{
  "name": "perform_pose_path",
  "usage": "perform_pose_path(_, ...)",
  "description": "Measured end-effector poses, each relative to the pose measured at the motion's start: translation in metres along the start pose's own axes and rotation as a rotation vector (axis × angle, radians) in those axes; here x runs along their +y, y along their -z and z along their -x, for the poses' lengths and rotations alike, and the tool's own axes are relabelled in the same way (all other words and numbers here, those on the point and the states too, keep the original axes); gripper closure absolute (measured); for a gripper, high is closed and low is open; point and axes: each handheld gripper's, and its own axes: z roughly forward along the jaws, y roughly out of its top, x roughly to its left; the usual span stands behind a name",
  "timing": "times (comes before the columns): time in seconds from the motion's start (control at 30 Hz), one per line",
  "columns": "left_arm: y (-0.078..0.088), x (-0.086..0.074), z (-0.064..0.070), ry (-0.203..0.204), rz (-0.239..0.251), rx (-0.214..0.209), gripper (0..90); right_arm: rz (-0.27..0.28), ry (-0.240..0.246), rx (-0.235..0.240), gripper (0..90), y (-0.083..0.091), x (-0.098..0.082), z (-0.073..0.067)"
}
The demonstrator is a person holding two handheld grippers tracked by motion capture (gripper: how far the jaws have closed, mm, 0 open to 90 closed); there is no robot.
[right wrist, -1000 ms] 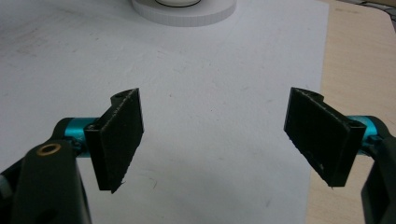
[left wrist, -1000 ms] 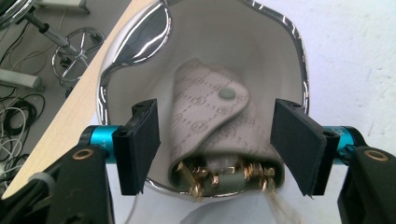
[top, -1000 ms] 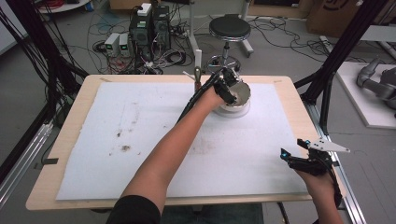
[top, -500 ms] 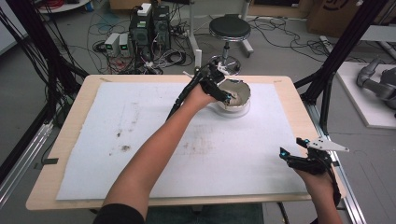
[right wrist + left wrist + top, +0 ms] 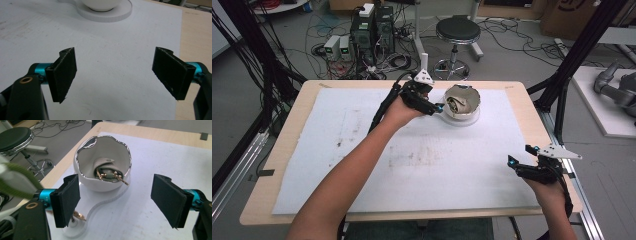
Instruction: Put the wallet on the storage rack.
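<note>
Left gripper view: the bowl (image 5: 103, 167) sits dead ahead of the left gripper (image 5: 116, 195), whose open, empty jaws have just been opening.

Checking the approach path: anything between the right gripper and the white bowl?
Nothing. In the right gripper view, bare white mat runs from the open right gripper to the white bowl; the high view agrees.

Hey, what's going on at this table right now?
A person works with a gripper in each hand. The left gripper sits beside a white bowl on its stand at the far side; its jaws have just been opening, with nothing between them. A beige pouch and gold-coloured bits lie in the bowl. The right gripper waits open near the table's right edge.
</note>
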Motion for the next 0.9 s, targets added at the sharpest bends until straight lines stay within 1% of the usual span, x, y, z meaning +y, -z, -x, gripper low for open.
perform_pose_path(0.1,0.018,-0.003,0.0,0.001,0.026,0.017,23.2,0.021,-0.009,0.012,20.3,-0.001,0.005,0.001)
perform_pose_path(0.17,0.029,-0.008,0.001,-0.001,0.033,0.025,23.2,0.033,-0.002,0.006,20.2,-0.001,0.01,0.001)
perform_pose_path(0.27,0.041,-0.018,0.003,0.005,0.044,0.027,23.1,0.05,0.008,0.006,20.2,-0.002,0.019,0.0)
perform_pose_path(0.3,0.045,-0.022,0.004,0.002,0.042,0.03,23.1,0.054,0.015,0.007,20.2,-0.003,0.021,0.0)
perform_pose_path(0.37,0.05,-0.031,0.006,0.01,0.045,0.03,23.1,0.057,0.016,0.012,20.2,-0.006,0.026,-0.001)
perform_pose_path(0.6,0.067,-0.057,0.016,0.015,0.054,0.027,23.1,0.062,0.03,0.036,20.2,-0.02,0.039,-0.008)
perform_pose_path(0.63,0.07,-0.061,0.017,0.023,0.056,0.027,23.1,0.066,0.038,0.037,20.2,-0.024,0.04,-0.008)
perform_pose_path(0.67,0.072,-0.066,0.018,0.028,0.06,0.029,23.0,0.062,0.036,0.042,20.2,-0.026,0.042,-0.01)
perform_pose_path(0.73,0.077,-0.074,0.021,0.031,0.062,0.03,22.8,0.063,0.04,0.047,20.2,-0.031,0.044,-0.012)
perform_pose_path(0.9,0.091,-0.098,0.026,0.062,0.082,0.051,22.8,0.069,0.05,0.059,20.2,-0.039,0.051,-0.017)
